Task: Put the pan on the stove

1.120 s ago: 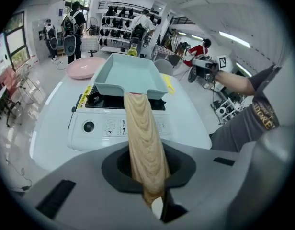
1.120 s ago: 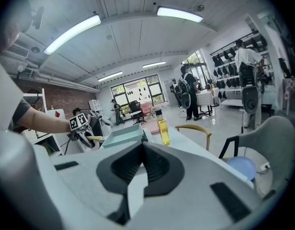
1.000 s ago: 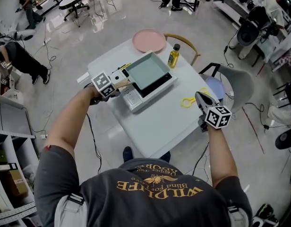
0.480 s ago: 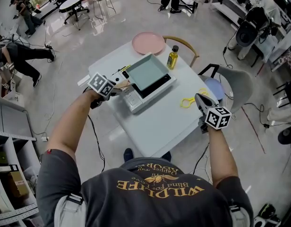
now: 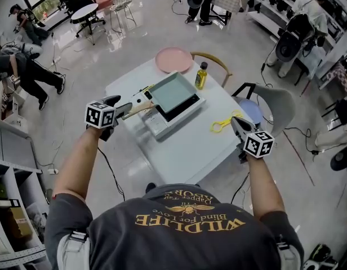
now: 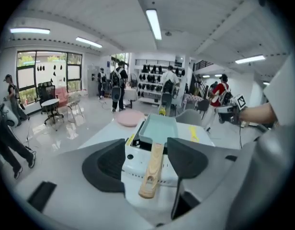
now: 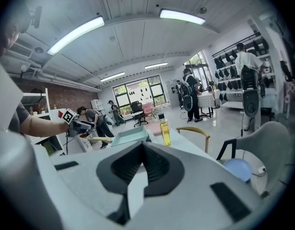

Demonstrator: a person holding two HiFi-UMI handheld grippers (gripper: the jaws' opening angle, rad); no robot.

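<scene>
In the head view, a white table (image 5: 187,151) carries a white portable stove (image 5: 157,126). The teal rectangular pan (image 5: 173,91) sits on top of the stove, and its wooden handle (image 5: 141,107) sticks out past the stove's edge toward the left gripper (image 5: 124,109). That gripper is level with the handle's free end, at the table's left side. A pink plate (image 5: 173,59) lies at the far corner, a bottle of yellow oil (image 5: 201,75) stands just beside the pan, and a yellow tool (image 5: 224,122) lies on the table's right part. The right gripper (image 5: 235,122) is held near the table's right edge, well apart from the pan.

In the left gripper view, the left gripper (image 6: 146,143) has its jaws spread wide. The handle (image 6: 152,171) shows in the gap between them and touches neither jaw. Beyond it the pan (image 6: 159,128) rests on the stove (image 6: 135,159), with the pink plate (image 6: 130,118) and the oil bottle (image 6: 162,111) farther back.

In the right gripper view, the right gripper (image 7: 141,145) has its jaws pressed together with nothing held. Past them are the pan (image 7: 130,136), the oil bottle (image 7: 164,133) and, at the far side, the left gripper (image 7: 78,125).
</scene>
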